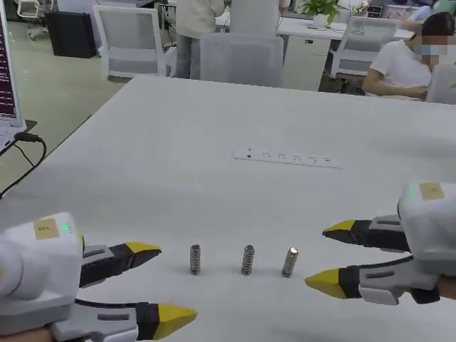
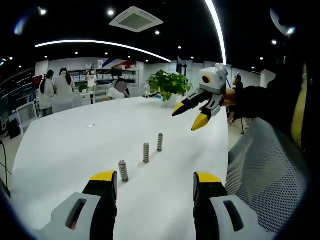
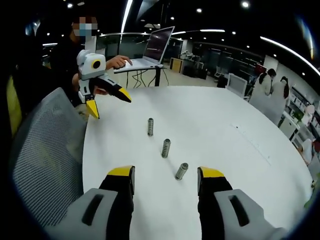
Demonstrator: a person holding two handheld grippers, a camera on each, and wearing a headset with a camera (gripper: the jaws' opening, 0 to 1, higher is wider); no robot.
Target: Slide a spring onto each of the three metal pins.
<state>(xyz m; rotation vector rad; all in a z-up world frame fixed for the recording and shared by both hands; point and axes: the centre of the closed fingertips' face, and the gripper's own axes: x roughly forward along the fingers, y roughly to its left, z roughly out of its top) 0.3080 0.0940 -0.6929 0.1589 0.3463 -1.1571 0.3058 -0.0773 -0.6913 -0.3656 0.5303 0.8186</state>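
Three small metal pins stand in a row near the front of the white table (image 1: 214, 128), and each has a coil spring around it: the left one (image 1: 195, 259), the middle one (image 1: 247, 260) and the right one (image 1: 289, 262), which leans slightly and shows a shiny tip. My left gripper (image 1: 162, 281) is open and empty, left of the row. Just right of the leaning pin, my right gripper (image 1: 318, 256) is open and empty. In the left gripper view the row (image 2: 146, 152) lies ahead of the open left gripper (image 2: 155, 177). In the right gripper view the nearest spring (image 3: 181, 171) lies between the fingertips of the right gripper (image 3: 166, 172).
A white power strip (image 1: 285, 157) lies flat mid-table. A laptop (image 1: 7, 85) with a black cable (image 1: 32, 146) is at the left edge. Office chairs (image 1: 132, 39) and seated people stand beyond the far edge. A grey mesh chair (image 3: 45, 165) is behind me.
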